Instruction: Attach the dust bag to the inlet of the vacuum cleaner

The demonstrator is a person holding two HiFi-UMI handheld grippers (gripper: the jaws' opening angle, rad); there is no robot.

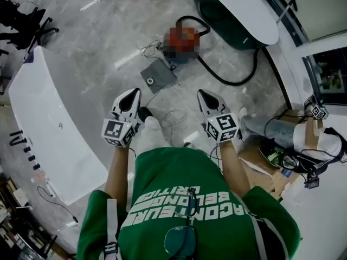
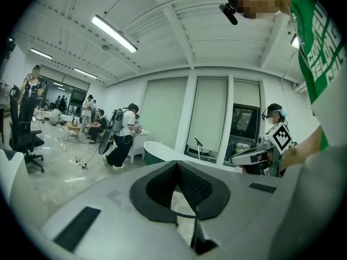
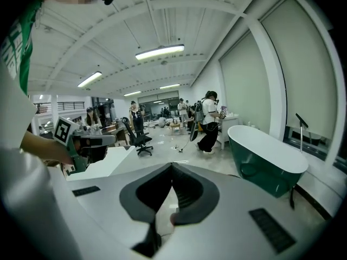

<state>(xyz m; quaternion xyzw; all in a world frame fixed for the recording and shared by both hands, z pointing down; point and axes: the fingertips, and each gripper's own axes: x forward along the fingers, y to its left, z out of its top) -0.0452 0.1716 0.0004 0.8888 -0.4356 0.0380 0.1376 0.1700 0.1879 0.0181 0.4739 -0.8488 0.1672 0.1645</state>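
On the marble floor ahead of me lies the dust bag (image 1: 158,76), a flat grey square with a round hole in its collar. Just beyond it stands the red vacuum cleaner (image 1: 181,39), partly under a mosaic patch, with its black hose (image 1: 227,80) curling off to the right. My left gripper (image 1: 131,96) (image 2: 177,169) and right gripper (image 1: 206,97) (image 3: 171,169) are held at waist height, well short of the bag. Both point forward, jaws shut, with nothing between them. Each gripper view looks across the room and shows neither bag nor vacuum.
A white bathtub (image 1: 49,118) runs along my left and a green bathtub (image 1: 238,10) stands at the far right. Cardboard, a metal tube and cables (image 1: 282,156) crowd the right side. Thin wires (image 1: 173,118) lie near my feet. Several people work in the background (image 2: 122,134).
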